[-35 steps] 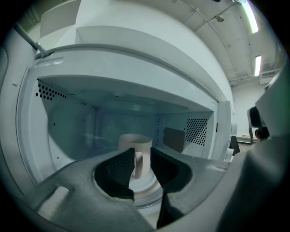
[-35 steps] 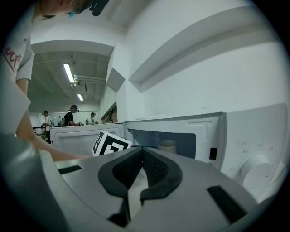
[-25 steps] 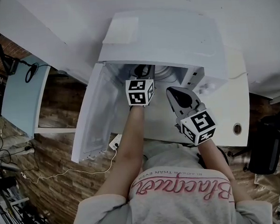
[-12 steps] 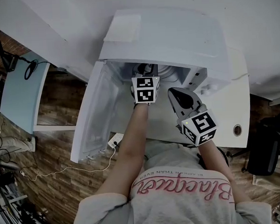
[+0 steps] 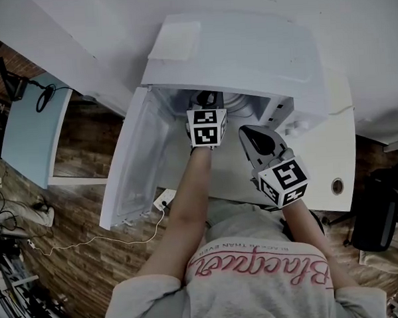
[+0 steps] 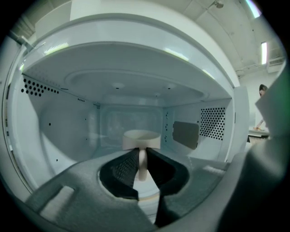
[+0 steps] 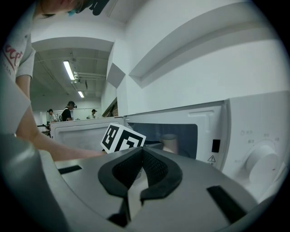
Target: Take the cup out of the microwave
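left gripper (image 6: 142,156) tighter on smooth cup (image 6: 141,137)

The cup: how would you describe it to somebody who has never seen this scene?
Find the white microwave, its door open to the left. Inside it stands one pale cup, its handle pinched by the left gripper's fingers, which have just been closing. Nothing else stands in there.
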The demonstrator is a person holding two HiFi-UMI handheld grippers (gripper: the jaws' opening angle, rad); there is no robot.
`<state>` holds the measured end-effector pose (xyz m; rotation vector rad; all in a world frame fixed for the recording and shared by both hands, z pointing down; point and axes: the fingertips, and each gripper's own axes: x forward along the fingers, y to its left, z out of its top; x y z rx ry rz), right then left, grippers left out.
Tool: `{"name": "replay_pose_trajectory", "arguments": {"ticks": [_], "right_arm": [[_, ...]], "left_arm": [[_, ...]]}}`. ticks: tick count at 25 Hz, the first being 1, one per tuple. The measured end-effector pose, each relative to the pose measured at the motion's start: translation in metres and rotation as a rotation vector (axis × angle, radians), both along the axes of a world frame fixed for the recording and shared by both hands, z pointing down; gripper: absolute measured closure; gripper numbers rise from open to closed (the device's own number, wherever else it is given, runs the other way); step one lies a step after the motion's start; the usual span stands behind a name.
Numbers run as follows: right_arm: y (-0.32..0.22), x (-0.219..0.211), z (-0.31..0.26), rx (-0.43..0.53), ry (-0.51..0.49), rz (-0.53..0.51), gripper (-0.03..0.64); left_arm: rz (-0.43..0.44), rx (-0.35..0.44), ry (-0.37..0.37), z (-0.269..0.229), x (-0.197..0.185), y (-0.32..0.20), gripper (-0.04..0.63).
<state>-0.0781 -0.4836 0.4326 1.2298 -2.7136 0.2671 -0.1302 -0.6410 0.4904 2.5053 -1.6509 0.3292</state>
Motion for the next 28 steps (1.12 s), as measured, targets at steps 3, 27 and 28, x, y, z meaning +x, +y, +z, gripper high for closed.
{"name": "replay_pose_trajectory", "arguments": {"ticks": [3, 27, 28], "right_arm": [[0.001, -0.001, -0.001, 0.004, -0.002, -0.008, 0.606], [0.023, -0.015, -0.005, 0.017, 0.0, -0.073, 0.606], [0.023, -0.015, -0.005, 0.019, 0.0, -0.075, 0.606]], "left_arm": [[-0.003, -0.006, -0.007, 0.0, -0.001, 0.003, 0.54], [-0.015, -0.014, 0.012, -0.001, -0.007, 0.035, 0.543], [-0.015, -0.014, 0.013, -0.001, -0.008, 0.037, 0.543]]}}
